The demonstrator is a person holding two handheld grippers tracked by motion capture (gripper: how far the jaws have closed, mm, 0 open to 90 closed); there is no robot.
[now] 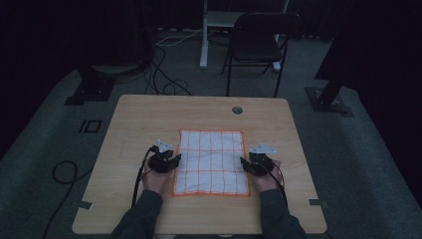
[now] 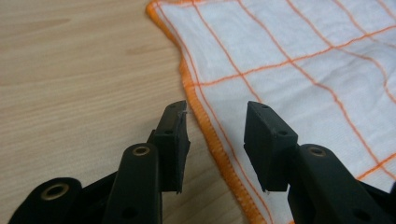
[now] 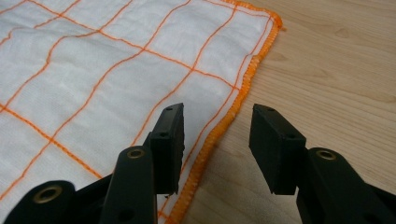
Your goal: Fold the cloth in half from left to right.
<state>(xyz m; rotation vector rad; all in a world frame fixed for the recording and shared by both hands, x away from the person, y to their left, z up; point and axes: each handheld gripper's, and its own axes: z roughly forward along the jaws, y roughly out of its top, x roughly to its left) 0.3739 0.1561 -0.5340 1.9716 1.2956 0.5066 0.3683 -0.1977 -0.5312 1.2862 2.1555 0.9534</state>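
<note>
Left tool: jaws parted, nothing gripped; in the left gripper view they straddle the orange hemmed edge of the cloth, one jaw over bare wood, the other over the fabric, whether they touch the weave cannot be told. Right tool: jaws likewise parted and holding nothing, set astride the opposite hem in mirror fashion. Cloth: white, gridded with thin orange lines, orange stitched border; lies spread flat near the middle of the table, its near edge toward the person's side. Handling, as judged: light, limp, thin weave; will sag and fold once lifted, unlikely to slip from rubberless jaws if the thicker hem is pinched; no risk of breakage. Best hold appears to be the stitched hem at each side, roughly midway along, where the tools already stand. Pose: both forearms enter from the near edge, hands low over the table, tools angled inward toward each other across the cloth.
</note>
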